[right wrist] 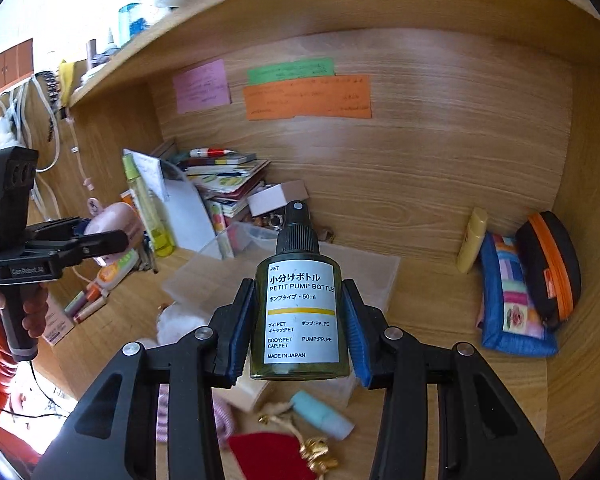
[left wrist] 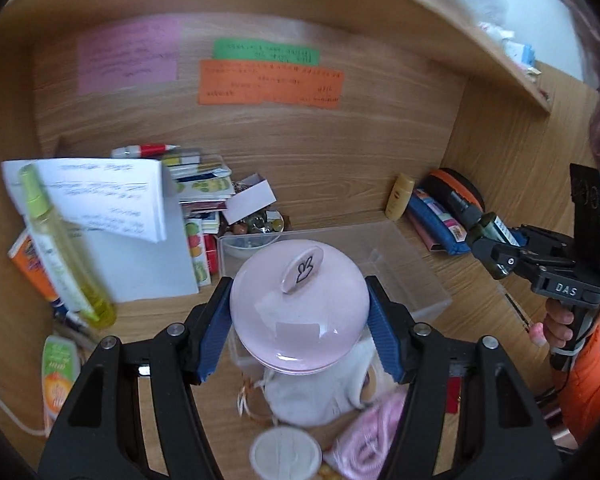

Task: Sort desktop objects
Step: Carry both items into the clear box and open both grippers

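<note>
My left gripper is shut on a round pink case with a rabbit mark, held above the desk; it also shows in the right wrist view. My right gripper is shut on a dark green pump bottle with a white label, held upright in the air; the bottle also shows in the left wrist view. A clear plastic box lies on the desk beyond both grippers, also in the right wrist view.
A tall yellow spray bottle, papers and stacked books fill the back left. A yellow tube, blue pouch and black-orange case stand at the right. White cloth, a red pouch and a teal tube lie near.
</note>
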The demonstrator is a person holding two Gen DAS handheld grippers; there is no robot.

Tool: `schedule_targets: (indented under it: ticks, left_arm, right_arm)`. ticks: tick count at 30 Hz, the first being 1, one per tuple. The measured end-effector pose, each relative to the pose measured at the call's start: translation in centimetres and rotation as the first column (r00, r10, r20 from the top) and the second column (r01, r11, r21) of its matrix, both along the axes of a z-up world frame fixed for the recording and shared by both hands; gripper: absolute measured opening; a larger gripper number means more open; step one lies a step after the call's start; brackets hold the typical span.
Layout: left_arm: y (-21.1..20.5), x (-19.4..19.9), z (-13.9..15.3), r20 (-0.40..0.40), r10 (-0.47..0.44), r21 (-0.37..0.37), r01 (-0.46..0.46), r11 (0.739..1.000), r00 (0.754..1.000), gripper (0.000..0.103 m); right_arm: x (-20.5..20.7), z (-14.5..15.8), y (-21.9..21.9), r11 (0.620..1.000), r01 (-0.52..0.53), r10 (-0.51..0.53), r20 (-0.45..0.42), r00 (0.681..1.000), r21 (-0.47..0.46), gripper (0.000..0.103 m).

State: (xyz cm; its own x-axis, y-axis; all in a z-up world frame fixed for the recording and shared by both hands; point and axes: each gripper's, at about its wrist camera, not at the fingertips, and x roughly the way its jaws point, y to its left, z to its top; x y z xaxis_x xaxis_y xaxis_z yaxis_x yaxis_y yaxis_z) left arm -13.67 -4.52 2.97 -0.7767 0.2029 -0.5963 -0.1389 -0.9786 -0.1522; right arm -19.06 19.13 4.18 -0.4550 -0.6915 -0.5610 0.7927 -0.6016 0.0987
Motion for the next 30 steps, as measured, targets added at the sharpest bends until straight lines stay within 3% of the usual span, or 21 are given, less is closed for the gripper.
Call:
schedule_targets:
  ticks: [10, 24, 30]
  left_arm:
    - [0.6, -6.6, -3.9, 0.141, -0.032, -0.03, 0.036, 0.999, 0.99, 0.063]
    - [2.0, -10.9, -8.8, 0.344, -0.054, -0.081, 0.087, 0.993, 0.937, 0.063]
    - [3.0, -11.6, -9.0, 0.35, -0.074, -0.12, 0.124, 0.985, 0.934, 0.063]
  right_arm:
    - [-5.0, -2.7, -3.0, 0.994, -0.01, 0.002, 0.075, 0.997, 0.111, 0.038]
    - [-7.3, -7.8, -8.7, 0.943, -0.112, 0.061, 0.17, 0.984, 0.312, 0.038]
    - [-7.3, -9.4, -10.0, 0.915, -0.143, 0.066, 0.21, 0.976, 0.376, 0.038]
